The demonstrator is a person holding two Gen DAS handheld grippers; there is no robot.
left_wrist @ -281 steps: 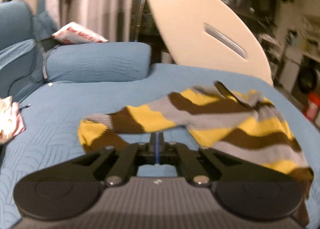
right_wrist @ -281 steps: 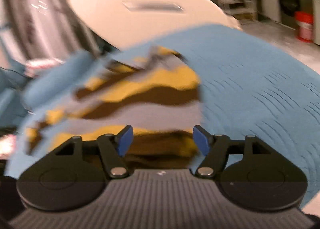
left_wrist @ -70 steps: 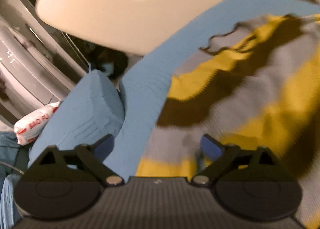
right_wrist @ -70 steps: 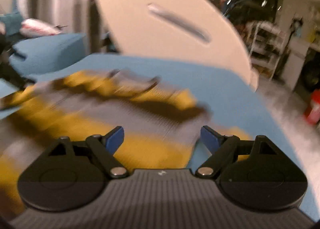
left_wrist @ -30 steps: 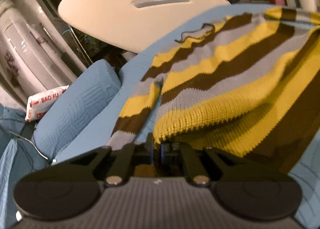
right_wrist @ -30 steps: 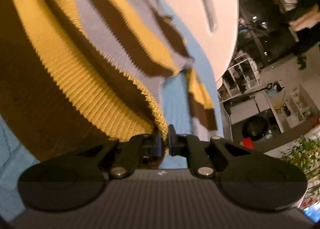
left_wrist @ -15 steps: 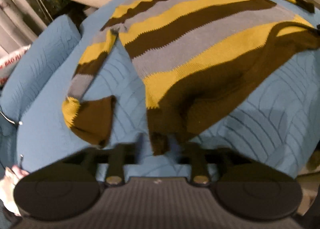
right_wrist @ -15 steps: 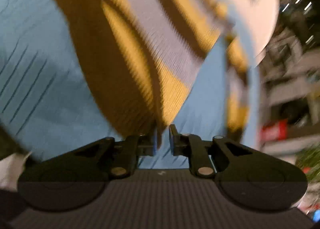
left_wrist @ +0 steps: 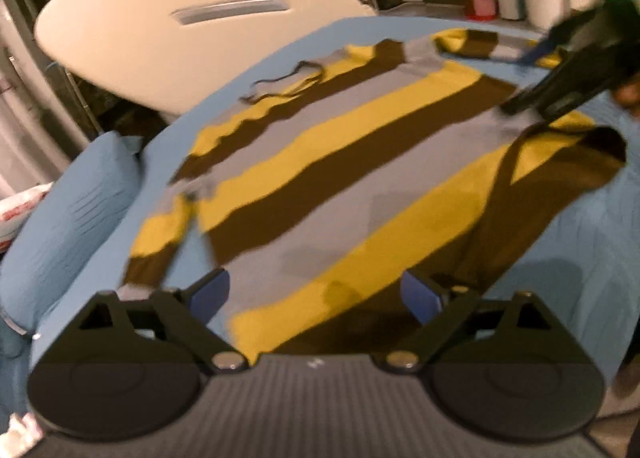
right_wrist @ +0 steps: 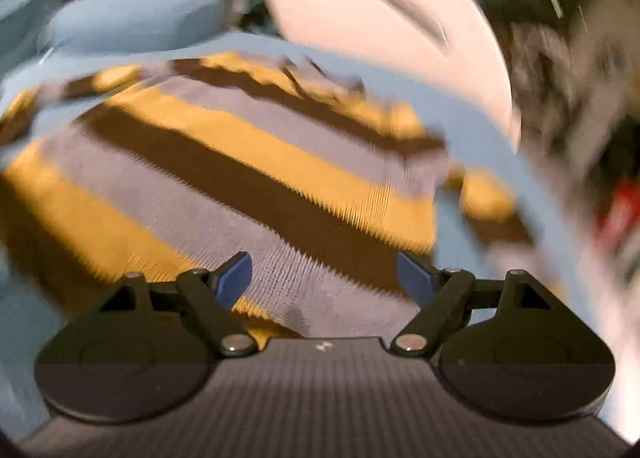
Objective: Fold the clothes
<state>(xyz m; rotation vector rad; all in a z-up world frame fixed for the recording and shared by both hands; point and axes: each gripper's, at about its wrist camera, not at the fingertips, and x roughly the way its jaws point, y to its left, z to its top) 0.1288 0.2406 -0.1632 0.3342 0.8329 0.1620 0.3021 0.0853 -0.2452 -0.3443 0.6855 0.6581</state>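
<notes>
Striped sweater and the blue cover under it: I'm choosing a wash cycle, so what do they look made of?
The striped sweater looks like a matte knitted yarn, wool or acrylic: fine ribbed rows and jagged stripe edges show in the right wrist view. The blue cover looks like quilted woven fabric with stitched curved lines; its fibre cannot be told.

left gripper opening, right gripper opening
</notes>
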